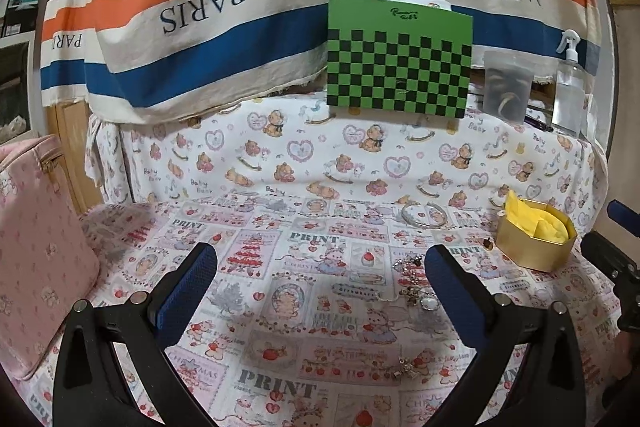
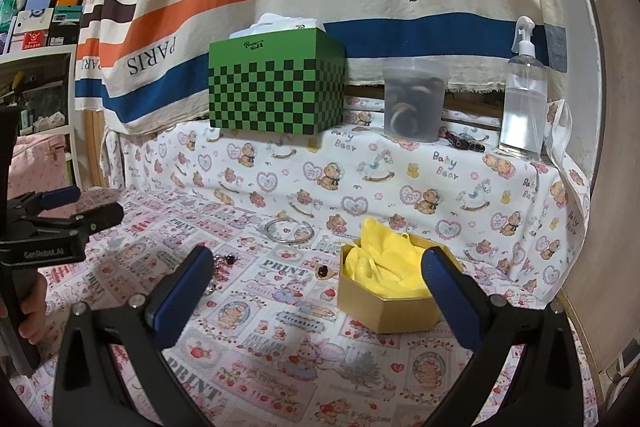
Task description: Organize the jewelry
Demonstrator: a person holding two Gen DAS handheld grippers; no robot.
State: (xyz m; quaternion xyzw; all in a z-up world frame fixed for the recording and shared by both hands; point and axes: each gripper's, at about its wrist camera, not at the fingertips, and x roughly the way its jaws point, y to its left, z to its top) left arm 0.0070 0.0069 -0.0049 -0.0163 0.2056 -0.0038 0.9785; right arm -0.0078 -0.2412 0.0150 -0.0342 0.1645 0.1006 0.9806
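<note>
Nothing has yet been picked up; the task is judged to be at its start, with a first pick pending.

The left gripper [image 1: 320, 259] is held spread wide and empty above the printed cloth [image 1: 256, 311]. Off its left finger a pink quilted pouch [image 1: 36, 267] is seen, its zipper partly visible; whether anything is inside cannot be told. Between the fingers only bare cloth is found. Just inside and ahead of its right finger a cluster of small jewelry pieces [image 1: 418, 293] is scattered, and another small piece [image 1: 404, 373] lies nearer the camera. Farther ahead a silver bangle [image 1: 424, 215] lies flat.

The right gripper [image 2: 318, 263] is likewise released and holds nothing. Beside its left finger small dark-stoned pieces [image 2: 226, 261] are seen, and the bangle [image 2: 289, 230] lies ahead. A single small earring-like piece [image 2: 323, 271] rests just left of the gold hexagonal box [image 2: 384, 311]. That box, partly behind the right finger, is open and lined with crumpled yellow tissue [image 2: 384, 263]; no jewelry is seen in it.

The next move is judged to call for a careful pinch on a thin piece lying flat on soft cloth, then a drop into the box.
</note>
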